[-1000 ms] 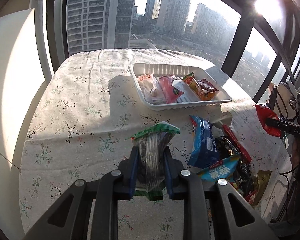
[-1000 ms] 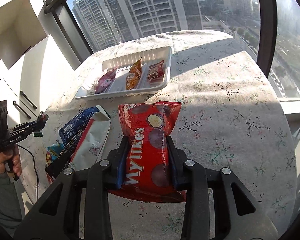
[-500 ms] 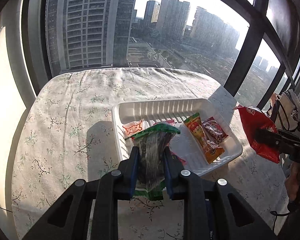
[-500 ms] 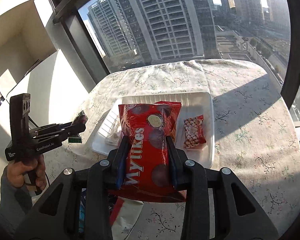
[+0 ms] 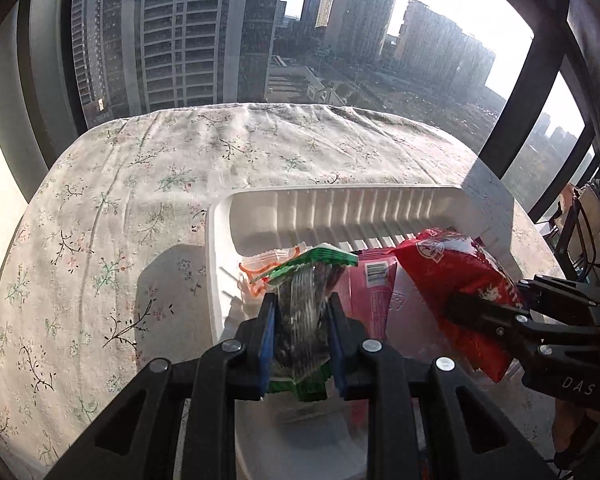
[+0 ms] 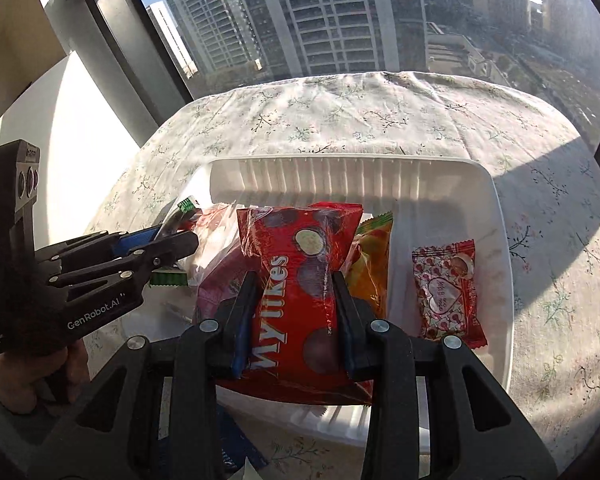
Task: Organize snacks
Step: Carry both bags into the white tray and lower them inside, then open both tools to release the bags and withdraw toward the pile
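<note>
My left gripper (image 5: 302,312) is shut on a green-edged clear snack packet (image 5: 306,292), held over the left part of the white foam tray (image 5: 340,204). My right gripper (image 6: 296,288) is shut on a red Myllikes-style bag (image 6: 300,264), hanging over the tray's (image 6: 340,168) middle. From the left wrist view the red bag (image 5: 456,280) and right gripper (image 5: 500,316) come in at the right. The left gripper (image 6: 172,246) shows at the left in the right wrist view. In the tray lie a pink packet (image 5: 374,292), an orange packet (image 6: 370,256) and a red heart-printed packet (image 6: 446,288).
The tray sits on a table under a floral cloth (image 5: 140,184), with bare cloth to the left and behind it. Large windows (image 5: 220,32) rise just past the table's far edge. A blue packet (image 6: 236,448) lies in front of the tray. A person's hand (image 6: 32,372) grips the left gripper's handle.
Both grippers have travelled forward with their packets, from above the loose pile near the front to over the tray. The tray now fills the lower middle of both views.
</note>
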The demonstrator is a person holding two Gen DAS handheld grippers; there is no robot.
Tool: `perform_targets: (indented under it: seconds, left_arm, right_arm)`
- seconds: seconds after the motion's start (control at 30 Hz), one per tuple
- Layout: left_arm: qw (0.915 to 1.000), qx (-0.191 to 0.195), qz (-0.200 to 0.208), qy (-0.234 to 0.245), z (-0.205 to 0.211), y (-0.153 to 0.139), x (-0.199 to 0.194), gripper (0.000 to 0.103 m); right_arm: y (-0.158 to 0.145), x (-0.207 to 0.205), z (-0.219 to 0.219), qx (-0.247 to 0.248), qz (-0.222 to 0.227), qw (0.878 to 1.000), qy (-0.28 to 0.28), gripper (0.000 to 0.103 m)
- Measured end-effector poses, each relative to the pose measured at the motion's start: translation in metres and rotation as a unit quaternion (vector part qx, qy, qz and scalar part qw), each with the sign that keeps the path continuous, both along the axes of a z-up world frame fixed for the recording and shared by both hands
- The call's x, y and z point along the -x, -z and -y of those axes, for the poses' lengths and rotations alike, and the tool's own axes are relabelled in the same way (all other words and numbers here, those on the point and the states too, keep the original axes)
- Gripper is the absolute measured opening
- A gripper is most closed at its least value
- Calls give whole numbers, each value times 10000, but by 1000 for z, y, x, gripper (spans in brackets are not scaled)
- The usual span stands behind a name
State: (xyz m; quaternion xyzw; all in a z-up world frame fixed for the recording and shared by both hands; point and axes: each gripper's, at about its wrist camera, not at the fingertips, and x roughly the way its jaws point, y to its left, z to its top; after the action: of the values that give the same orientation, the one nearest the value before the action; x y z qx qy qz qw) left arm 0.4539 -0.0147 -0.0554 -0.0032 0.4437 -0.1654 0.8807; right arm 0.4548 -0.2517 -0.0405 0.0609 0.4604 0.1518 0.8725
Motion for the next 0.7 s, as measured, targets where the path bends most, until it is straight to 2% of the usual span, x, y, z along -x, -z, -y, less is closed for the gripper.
perform_targets:
  seconds: [0.27,0.33,0.47,0.53,0.7]
  left_arm:
    - [9999,-143,81,52,8,6,1,36]
    - [9998,-161,77,52,9,7,1,47]
    - [9998,-161,90,57,9,8,4,53]
    - [9997,-180,132,53,10,5,7,61]
    - [9997,-118,215,14,5,-5,17,72]
  right_arm:
    - [23,-7,-3,215,-70,9997,59,33]
    - [26,-7,-3,257,-78,9996,49,34]
    - [28,-6,-3,368,-10,9993,49,46]
    - [27,-5,-1,355,8,9994,48,49]
    - [16,4,4,338,168,9993,27,61]
